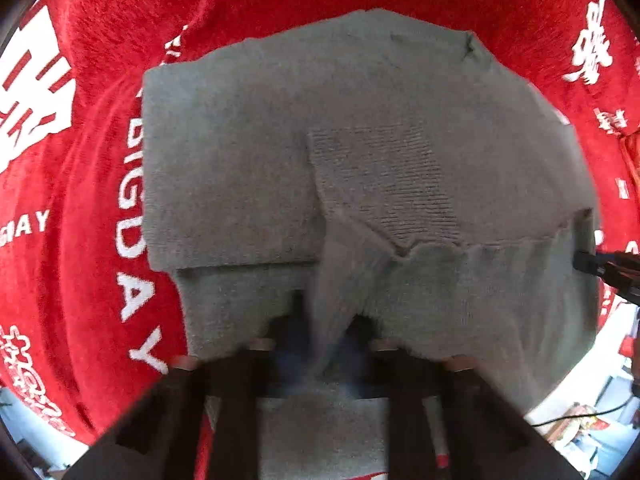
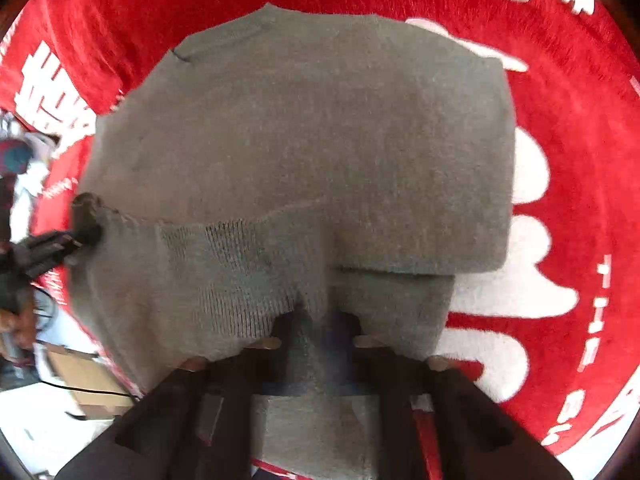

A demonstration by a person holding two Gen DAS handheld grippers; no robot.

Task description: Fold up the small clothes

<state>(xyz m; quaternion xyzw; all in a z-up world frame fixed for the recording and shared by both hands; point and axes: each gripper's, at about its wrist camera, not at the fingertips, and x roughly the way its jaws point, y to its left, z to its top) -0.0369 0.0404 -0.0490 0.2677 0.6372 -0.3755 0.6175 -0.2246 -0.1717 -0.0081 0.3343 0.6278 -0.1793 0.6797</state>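
**Two grippers, one hem: carry the fold over evenly**

One big red plush blanket w/ white lettering (image 1: pixel 92 208) covers the work surface; everything lies on it. Next in size, the grey knitted small sweater (image 1: pixel 360 132) sits mid-blanket, already partly folded: a side flap is doubled over the body, and a ribbed cuff or hem patch (image 1: pixel 384 184) lies across the middle.

The near edge of the sweater is lifted off the blanket and bunched, held at two spots. The left gripper (image 1: pixel 320 344) has its black fingers pressed together on a pleat of grey knit. The right gripper (image 2: pixel 320 340) does the same on its own stretch of hem. Each gripper also shows at the side of the other's view, biting the fabric edge.

Judgement: the step in hand looks like bringing the bottom hem up toward the collar end.

- Keep both pinches level, so the crease runs straight.
- Lift just enough that the hem clears the ribbed patch w/o dragging it.
- Keep a little tension btwn grippers; slack knit sags and wrinkles.
- Lay down, don't drop; release only once the edge rests flat.
- Risk: the doubled flap may slide open if pulled sideways.
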